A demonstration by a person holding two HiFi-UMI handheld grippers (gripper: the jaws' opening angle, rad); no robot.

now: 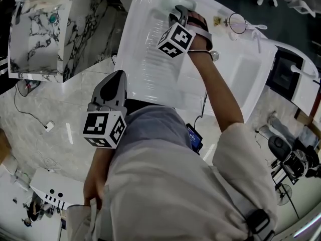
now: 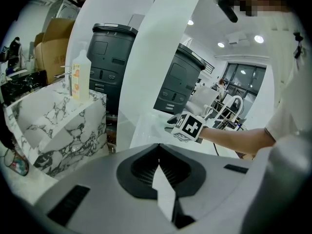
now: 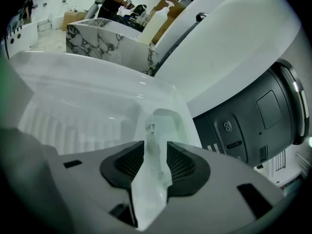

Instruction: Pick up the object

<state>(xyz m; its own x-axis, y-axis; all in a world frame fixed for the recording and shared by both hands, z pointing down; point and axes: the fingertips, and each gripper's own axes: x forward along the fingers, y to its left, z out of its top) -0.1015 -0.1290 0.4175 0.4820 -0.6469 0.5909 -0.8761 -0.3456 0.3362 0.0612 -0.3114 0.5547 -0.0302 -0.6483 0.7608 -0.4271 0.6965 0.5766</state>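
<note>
My right gripper [image 1: 178, 13] reaches out over a white moulded basin [image 1: 150, 64] with a ridged floor, close to a small rounded recess [image 1: 173, 0] at its far rim. In the right gripper view that gripper [image 3: 156, 147] stands open, with a gap between its ribbed pads [image 3: 181, 164]. A small pale, see-through thing [image 3: 151, 129] shows in the gap in front of the recess [image 3: 166, 123]; I cannot tell what it is, and the pads do not press on it. My left gripper [image 1: 118, 75] hangs back by my body, its tips [image 2: 158, 147] shut on nothing.
A marbled block [image 1: 45, 34] stands left of the basin, with a bottle [image 2: 80, 77] on top and cardboard boxes [image 2: 48, 52] behind. Dark grey machines [image 3: 253, 116] sit under the curved white counter. A round glass ring [image 1: 236, 23] lies to the basin's right.
</note>
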